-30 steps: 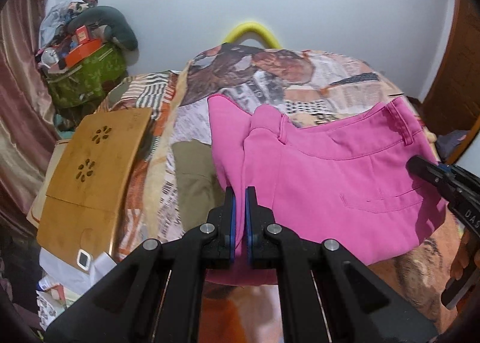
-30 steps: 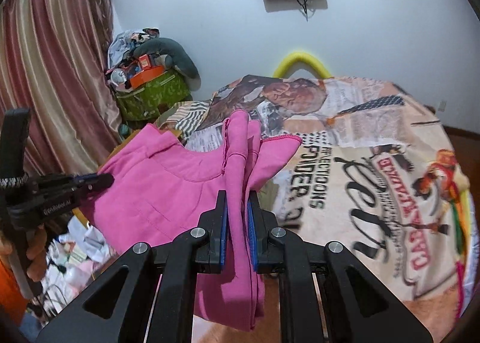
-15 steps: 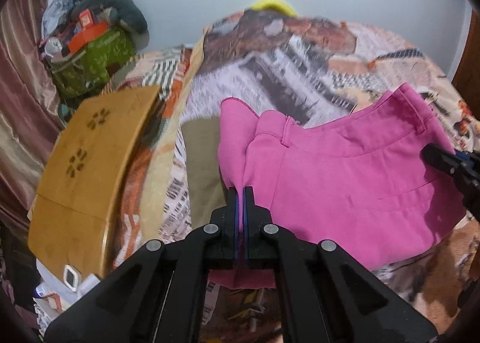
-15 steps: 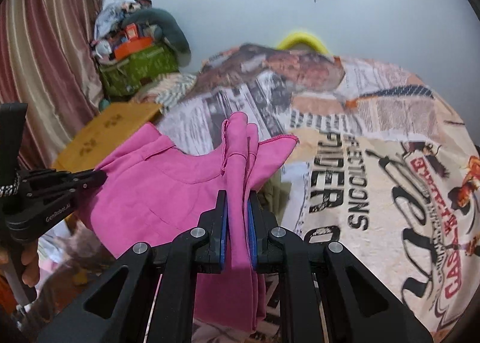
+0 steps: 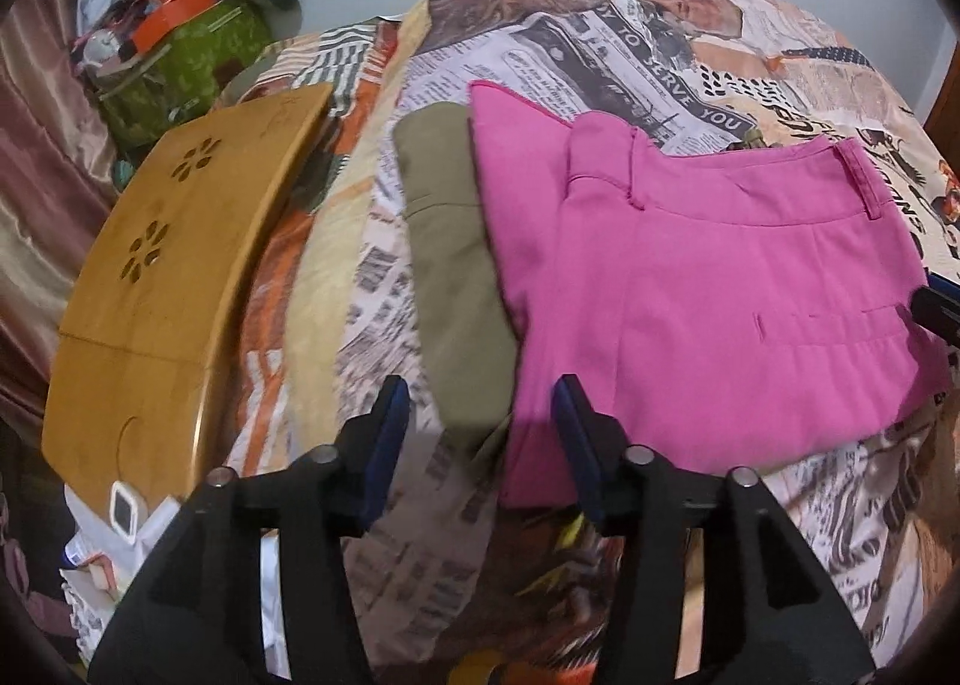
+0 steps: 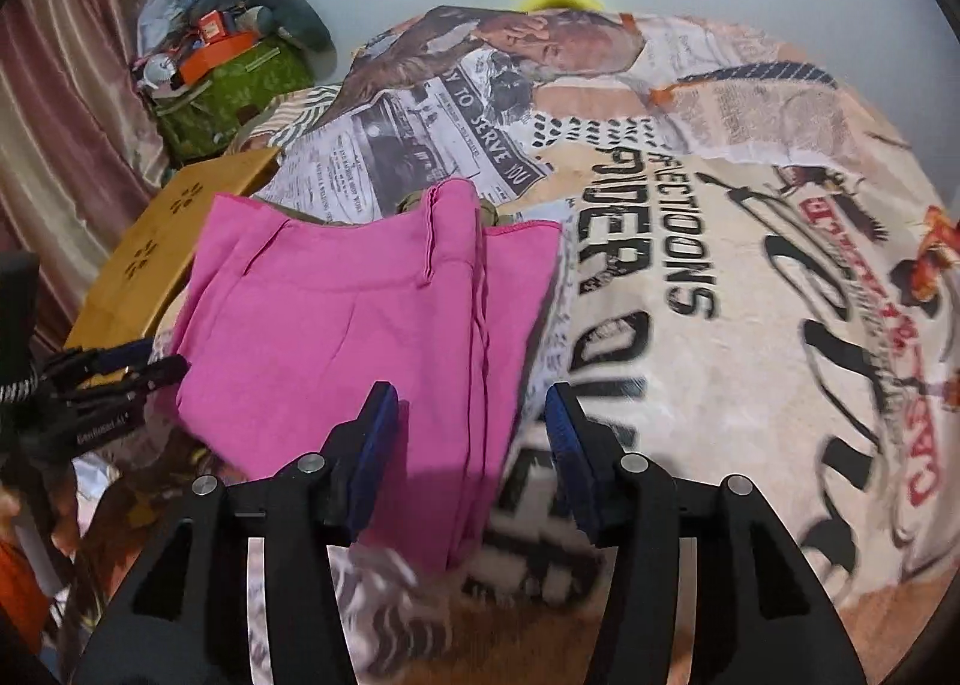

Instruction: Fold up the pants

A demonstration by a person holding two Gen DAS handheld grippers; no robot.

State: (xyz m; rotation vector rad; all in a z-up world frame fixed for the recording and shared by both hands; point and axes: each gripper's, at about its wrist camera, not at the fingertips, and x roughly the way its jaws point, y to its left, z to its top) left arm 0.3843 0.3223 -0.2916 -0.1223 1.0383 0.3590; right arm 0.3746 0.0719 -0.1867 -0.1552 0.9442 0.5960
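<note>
since the earlier frames both tongs have let go: each was clamped on a fold of the pink pants (image 5: 708,295), and both sets of jaws have just been opening. pants now lie flat on the printed bedspread (image 5: 600,43) instead of hanging from the pads.

left gripper (image 5: 483,445): jaws about half apart, blue pads clear of cloth. the near corner of the pants and the edge of an olive garment (image 5: 456,289) lie in the gap below, not pinched.

right gripper (image 6: 471,439): jaws about half apart, nothing gripped. the near edge of the pants runs between the pads, no contact visible.

views: left wrist shows the olive garment lying beside and partly under the pants, plus the waistband, a belt loop and a welt pocket. right wrist shows only a sliver of olive behind the pants; it shows the left gripper at the frame's left edge, beside a wooden lap tray (image 6: 156,259).

pants: folded into a roughly square stack, layered edges at 1 side, surface smooth, some motion blur.
</note>
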